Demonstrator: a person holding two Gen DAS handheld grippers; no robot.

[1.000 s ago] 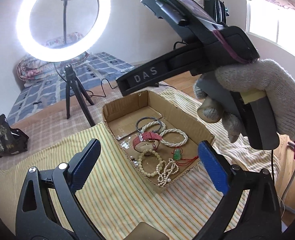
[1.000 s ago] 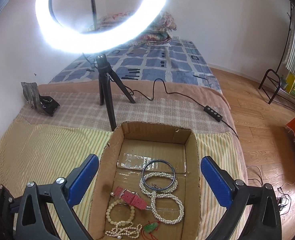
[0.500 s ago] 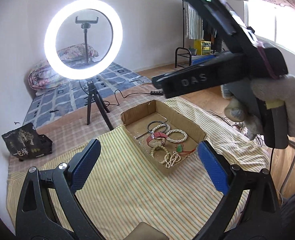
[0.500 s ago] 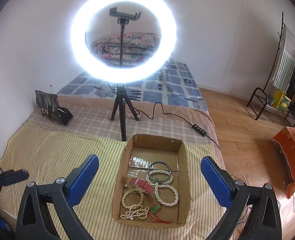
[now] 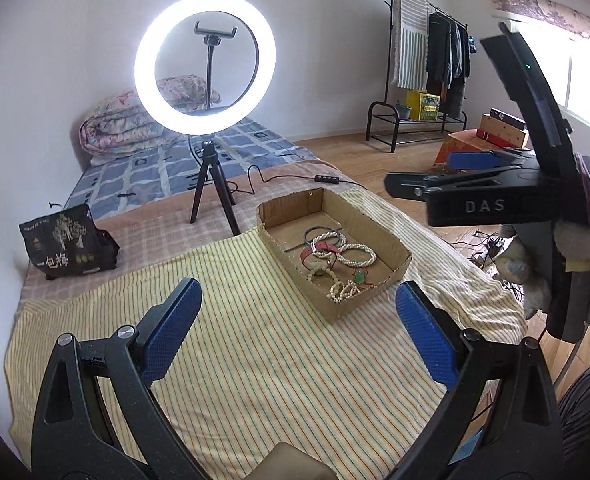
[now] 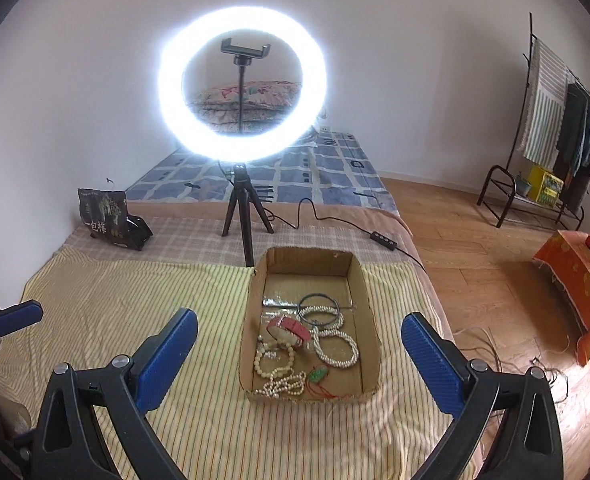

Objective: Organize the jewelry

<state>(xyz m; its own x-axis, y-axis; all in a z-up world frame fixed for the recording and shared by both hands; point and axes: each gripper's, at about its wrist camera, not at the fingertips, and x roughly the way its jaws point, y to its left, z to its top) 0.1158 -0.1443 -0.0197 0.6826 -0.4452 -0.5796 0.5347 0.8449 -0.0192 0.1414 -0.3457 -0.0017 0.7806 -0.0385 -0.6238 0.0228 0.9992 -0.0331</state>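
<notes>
A shallow cardboard box [image 6: 361,292] [image 5: 391,240] sits on a yellow striped cloth. In it lie pearl bracelets [image 6: 337,348], a red watch strap [image 6: 289,326], a dark bangle [image 6: 319,306], a beige bead bracelet [image 6: 273,360] and a green pendant on red cord [image 6: 319,374]. My left gripper [image 5: 295,332] is open and empty, held above the cloth short of the box. My right gripper [image 6: 299,356] is open and empty, above the box's near end; it also shows from the side in the left wrist view [image 5: 435,176].
A lit ring light on a small tripod [image 6: 243,216] stands just behind the box, its cable [image 6: 383,236] trailing right. A black snack bag [image 6: 103,220] lies at the back left. The bed edge drops to wood floor on the right [image 6: 495,300].
Both grippers have pulled back and up from the box, so the box looks smaller and farther. Both stayed open and empty.
</notes>
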